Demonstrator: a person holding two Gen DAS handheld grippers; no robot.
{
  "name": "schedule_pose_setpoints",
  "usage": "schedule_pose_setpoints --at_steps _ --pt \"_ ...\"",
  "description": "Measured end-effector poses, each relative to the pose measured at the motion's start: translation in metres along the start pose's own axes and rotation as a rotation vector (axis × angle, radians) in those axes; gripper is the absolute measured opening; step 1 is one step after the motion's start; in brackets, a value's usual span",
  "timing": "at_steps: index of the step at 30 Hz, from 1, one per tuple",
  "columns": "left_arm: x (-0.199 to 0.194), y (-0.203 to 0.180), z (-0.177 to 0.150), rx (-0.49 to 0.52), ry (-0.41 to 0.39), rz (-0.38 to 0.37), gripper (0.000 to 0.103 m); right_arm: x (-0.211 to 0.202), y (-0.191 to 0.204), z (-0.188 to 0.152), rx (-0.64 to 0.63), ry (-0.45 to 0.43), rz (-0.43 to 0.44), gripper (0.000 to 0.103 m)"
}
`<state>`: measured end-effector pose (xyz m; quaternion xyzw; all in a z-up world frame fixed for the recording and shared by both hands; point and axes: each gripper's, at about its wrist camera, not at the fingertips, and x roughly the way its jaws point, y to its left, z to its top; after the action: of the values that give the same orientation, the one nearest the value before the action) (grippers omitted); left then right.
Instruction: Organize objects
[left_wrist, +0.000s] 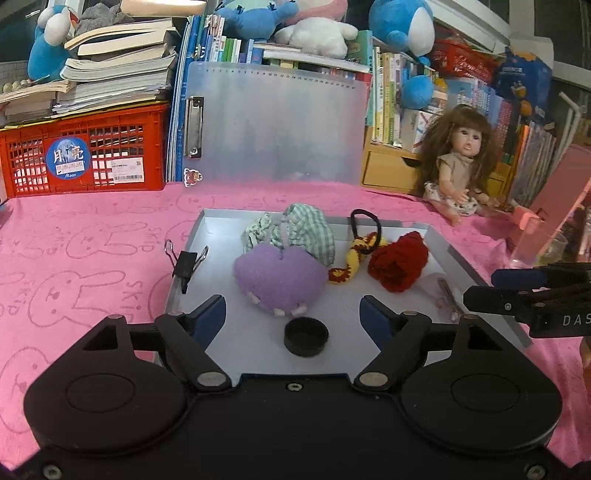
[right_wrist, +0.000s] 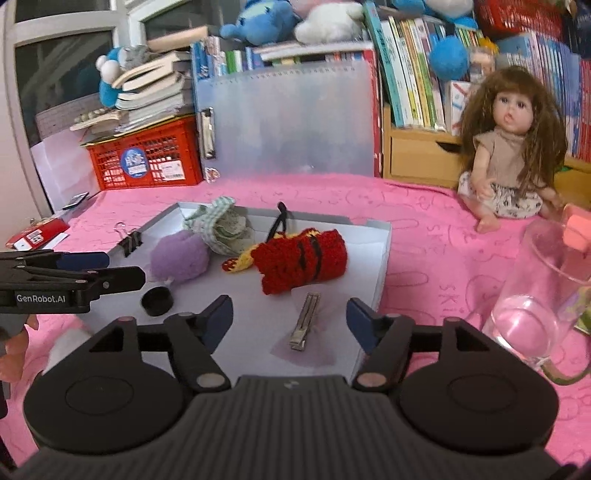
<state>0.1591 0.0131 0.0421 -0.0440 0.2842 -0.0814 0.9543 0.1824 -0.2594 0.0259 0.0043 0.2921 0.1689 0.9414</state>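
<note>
A shallow grey tray (left_wrist: 192, 236) on the pink cloth holds a purple plush heart (left_wrist: 279, 277), a green checked cloth (left_wrist: 306, 229), a black cap (left_wrist: 306, 336), a red crocheted piece (left_wrist: 399, 262) and a metal hair clip (left_wrist: 448, 295). A black binder clip (left_wrist: 186, 262) sits on the tray's left rim. My left gripper (left_wrist: 293, 314) is open, with the cap lying loose between its fingers. My right gripper (right_wrist: 290, 314) is open over the hair clip (right_wrist: 304, 321), which lies untouched on the tray (right_wrist: 382, 258). Each gripper shows at the edge of the other's view.
A clear glass (right_wrist: 535, 306) stands right of the tray, and a doll (right_wrist: 513, 155) sits behind it. A red crate (left_wrist: 85, 155), a translucent clipboard (left_wrist: 273, 122), books and plush toys line the back. A hand (right_wrist: 14, 347) shows at the far left.
</note>
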Motion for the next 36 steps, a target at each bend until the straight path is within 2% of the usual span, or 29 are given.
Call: schedule_pose_setpoints --at_steps 12,21,36 --pt "-0.051 0.001 -0.025 0.032 -0.024 -0.047 0.084 -0.037 0.014 -0.014 -0.029 -0.052 0.028 0.092" --pt "-0.079 0.003 -0.045 0.052 -0.040 -0.057 0.085 -0.056 0.020 -0.036 -0.056 -0.088 -0.003 0.103" --pt "-0.099 0.013 -0.076 0.042 -0.024 -0.046 0.086 -0.079 0.031 -0.068 -0.072 -0.125 -0.004 0.103"
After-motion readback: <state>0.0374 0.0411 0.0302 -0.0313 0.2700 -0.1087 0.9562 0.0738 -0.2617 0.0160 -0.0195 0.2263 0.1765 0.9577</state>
